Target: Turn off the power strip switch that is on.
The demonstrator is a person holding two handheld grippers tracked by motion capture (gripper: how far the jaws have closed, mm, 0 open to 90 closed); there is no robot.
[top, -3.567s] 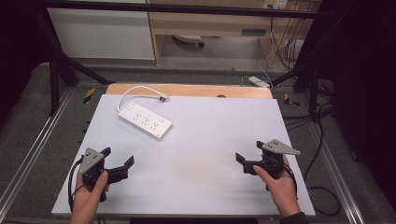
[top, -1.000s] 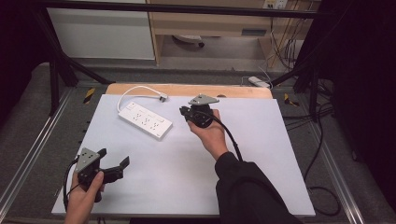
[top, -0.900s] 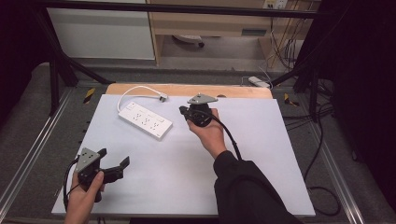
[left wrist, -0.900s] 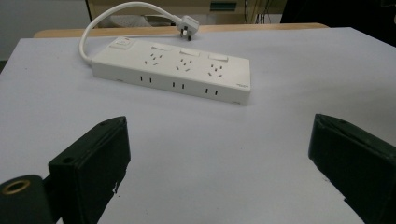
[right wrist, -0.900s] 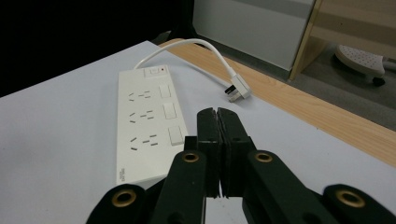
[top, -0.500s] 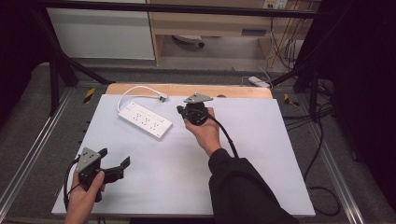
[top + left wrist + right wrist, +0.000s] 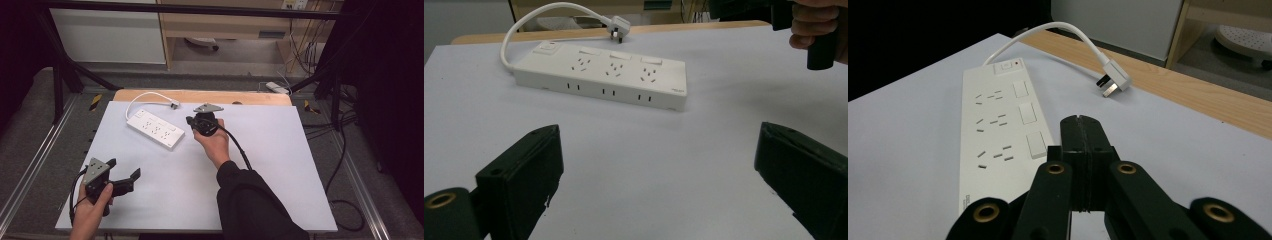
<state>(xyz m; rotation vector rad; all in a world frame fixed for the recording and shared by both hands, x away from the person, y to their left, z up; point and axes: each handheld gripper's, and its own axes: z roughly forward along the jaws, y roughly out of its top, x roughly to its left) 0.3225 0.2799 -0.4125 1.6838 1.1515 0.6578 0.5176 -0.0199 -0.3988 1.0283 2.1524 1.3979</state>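
The white power strip lies flat on the pale tabletop, toward the far left, set at a slant with its short cord looping back to the plug that rests near the wooden edge; the right gripper hovers just beside the strip's near end, jaws clenched together with nothing between them, pointing along the row of rocker switches; the left gripper waits well apart at the near left corner, jaws spread wide and empty, the strip lying in front of them in the left gripper view. I'd judge the strip a rigid plastic bar, light, smooth and a bit slippery on this surface, so a push on one end would likely swivel it rather than slide it straight; the cord looks stiff enough to tug it about; the surest hold seems across the narrow width of the body, near the middle; closed jaws like these seem better suited to pressing a switch than to lifting.
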